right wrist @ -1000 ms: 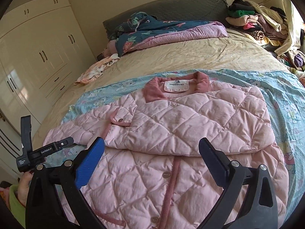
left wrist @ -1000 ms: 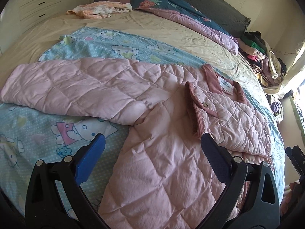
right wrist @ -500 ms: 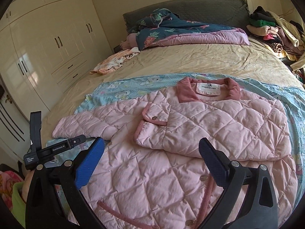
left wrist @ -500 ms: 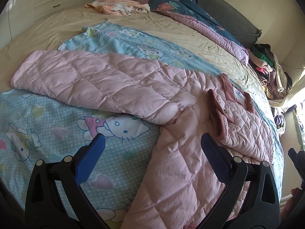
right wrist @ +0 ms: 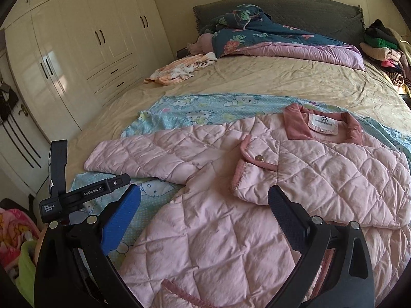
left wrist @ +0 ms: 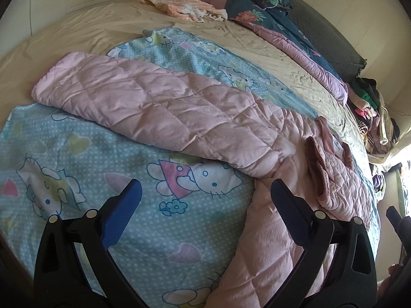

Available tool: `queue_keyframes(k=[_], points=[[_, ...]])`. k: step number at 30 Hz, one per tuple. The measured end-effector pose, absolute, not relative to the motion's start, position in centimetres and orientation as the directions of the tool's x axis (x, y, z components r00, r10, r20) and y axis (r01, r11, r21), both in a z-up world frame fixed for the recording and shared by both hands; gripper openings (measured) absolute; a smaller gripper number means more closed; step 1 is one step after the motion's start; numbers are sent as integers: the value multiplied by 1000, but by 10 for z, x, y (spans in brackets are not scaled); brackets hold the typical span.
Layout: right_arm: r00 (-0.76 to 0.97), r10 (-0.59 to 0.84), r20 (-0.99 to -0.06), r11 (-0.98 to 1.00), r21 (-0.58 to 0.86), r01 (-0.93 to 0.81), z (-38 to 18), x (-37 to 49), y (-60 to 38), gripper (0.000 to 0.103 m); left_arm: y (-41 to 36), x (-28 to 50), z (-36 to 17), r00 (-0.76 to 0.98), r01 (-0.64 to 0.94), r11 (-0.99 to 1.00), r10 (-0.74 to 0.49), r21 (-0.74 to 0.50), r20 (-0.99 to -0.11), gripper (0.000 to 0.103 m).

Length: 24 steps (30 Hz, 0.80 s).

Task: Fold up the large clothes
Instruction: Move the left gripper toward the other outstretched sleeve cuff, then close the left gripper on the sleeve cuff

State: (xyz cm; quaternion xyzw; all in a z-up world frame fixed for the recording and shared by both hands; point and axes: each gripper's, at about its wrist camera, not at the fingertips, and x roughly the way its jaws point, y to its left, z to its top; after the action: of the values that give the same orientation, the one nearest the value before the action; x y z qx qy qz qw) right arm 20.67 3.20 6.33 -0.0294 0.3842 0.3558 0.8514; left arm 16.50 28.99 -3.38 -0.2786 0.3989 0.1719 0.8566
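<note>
A: Where does the pink quilted jacket (right wrist: 231,231) lie?

B: It lies flat on a blue cartoon-cat sheet (left wrist: 167,220), which is spread over the tan cover of the bed (right wrist: 282,82). The collar (right wrist: 295,125), with its white label (right wrist: 324,125), points toward the headboard (right wrist: 282,10).

A: How is it arranged?

B: One sleeve (left wrist: 143,105) stretches straight out to the side across the blue sheet. The other sleeve (right wrist: 321,177) is folded in across the chest, its ribbed cuff (right wrist: 237,177) near the middle of the jacket.

A: What does the left claw (left wrist: 205,195) show?

B: Its jaws stand wide apart with nothing between them. It hangs above the blue sheet, just below the outstretched sleeve, and its right finger (left wrist: 287,205) is over the jacket's side edge.

A: And the right claw (right wrist: 204,200)?

B: It is spread just as wide and grips nothing. It hovers above the lower front of the jacket, below the folded sleeve. The left claw's body appears at the left edge of that view, beside the end of the outstretched sleeve.

A: What else is on the bed?

B: There is a dark floral duvet (right wrist: 257,33) bunched at the head, an orange-and-white cloth (right wrist: 179,69) near it, and a pile of clothes (right wrist: 385,48) on the far right. Cream wardrobes (right wrist: 84,43) stand along the left wall.
</note>
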Motion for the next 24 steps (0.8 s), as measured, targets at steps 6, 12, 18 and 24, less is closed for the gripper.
queue_keyframes(k=[6,12,18,24], points=[[415,590,-692,717,212,-665,55,202,60,99,314,159,-44,617,-556,750,83,-359,-783,94],[391,589,-707,704,211,-678,45,201,76,99,343,157,-58,612,-600,703,98,-381,-784,94],[385,580,-718,710,214,-671,36,205,79,99,379,163,-78,619,-640,634,90,-435,-781,94],[384,565,-730,729,224,-647,26,216,72,99,411,167,-94,623,-683,555,103,-475,-776,92]])
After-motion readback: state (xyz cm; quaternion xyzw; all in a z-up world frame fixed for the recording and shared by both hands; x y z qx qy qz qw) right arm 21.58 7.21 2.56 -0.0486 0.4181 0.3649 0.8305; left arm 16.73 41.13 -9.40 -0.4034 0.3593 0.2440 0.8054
